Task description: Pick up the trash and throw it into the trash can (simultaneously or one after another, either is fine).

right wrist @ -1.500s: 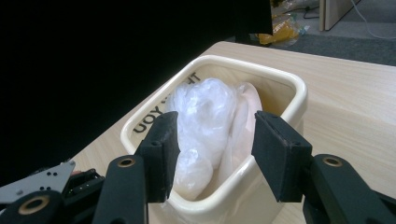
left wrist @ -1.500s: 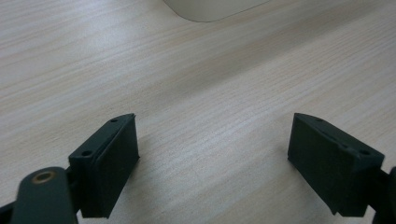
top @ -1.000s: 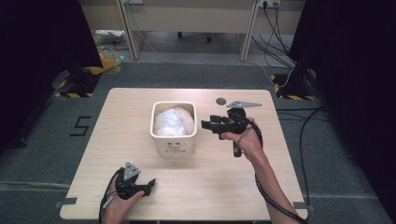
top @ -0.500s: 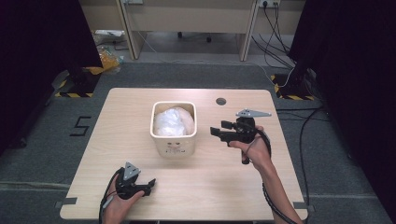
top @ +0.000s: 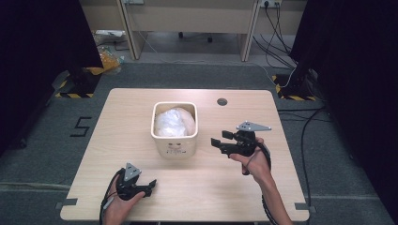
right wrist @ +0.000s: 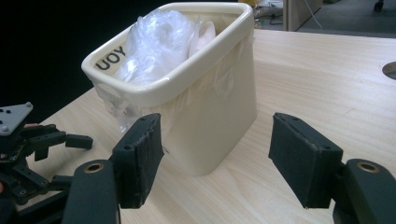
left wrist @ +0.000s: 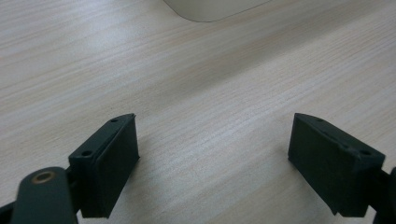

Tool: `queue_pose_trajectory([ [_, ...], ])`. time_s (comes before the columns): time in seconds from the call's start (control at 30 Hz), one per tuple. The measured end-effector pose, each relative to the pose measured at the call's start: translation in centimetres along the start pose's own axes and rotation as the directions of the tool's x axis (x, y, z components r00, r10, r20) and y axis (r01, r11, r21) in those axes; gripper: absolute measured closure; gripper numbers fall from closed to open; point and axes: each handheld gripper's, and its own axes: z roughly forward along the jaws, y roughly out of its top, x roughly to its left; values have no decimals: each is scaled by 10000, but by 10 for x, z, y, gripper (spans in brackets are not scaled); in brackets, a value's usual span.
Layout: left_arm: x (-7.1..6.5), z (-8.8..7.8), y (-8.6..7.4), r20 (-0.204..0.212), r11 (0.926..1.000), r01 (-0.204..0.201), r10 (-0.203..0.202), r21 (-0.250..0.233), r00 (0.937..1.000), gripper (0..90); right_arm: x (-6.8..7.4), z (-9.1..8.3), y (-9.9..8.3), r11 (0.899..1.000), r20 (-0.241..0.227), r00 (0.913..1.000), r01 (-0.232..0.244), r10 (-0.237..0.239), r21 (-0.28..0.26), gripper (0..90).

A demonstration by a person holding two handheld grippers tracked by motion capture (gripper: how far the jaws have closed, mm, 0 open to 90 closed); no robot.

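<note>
A cream bin (top: 174,140) lined with a clear plastic bag (top: 173,122) stands upright in the middle of the wooden table (top: 234,187). My right gripper (top: 221,139) hovers to its right and points at its side. In the right gripper view the bin (right wrist: 210,107) and its crumpled bag (right wrist: 159,37) stand just ahead of that gripper (right wrist: 215,158). Its jaws have just been opening, and nothing is between them. My left gripper (top: 150,186) rests near the table's front left, open over bare wood (left wrist: 212,158). The bin's lower corner (left wrist: 210,7) lies ahead of it.
A round cable hole (top: 222,101) sits in the table behind the bin. Black cables (top: 300,126) run over the floor at the right. A number mark (top: 82,126) is taped on the floor at the left. The left gripper (right wrist: 32,140) appears beyond the bin in the right gripper view.
My right gripper has come down and toward the person, away from the bin's far right corner. The left gripper has stayed put.
</note>
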Motion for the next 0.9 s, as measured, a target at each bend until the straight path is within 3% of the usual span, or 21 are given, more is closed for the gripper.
queue_pose_trajectory([
  [0.4, 0, 0, 0, 44, 10000, -11, 11, 6, 10000, 150, -1, 1, -17, 9995, 1, 9998, -187, 187, 250, 308],
  [0.9, 0, 0, 0, 58, 10000, 15, -15, -17, 10000, 147, -3, 0, -44, 9968, 306, 9992, -296, 273, 747, 171],
])
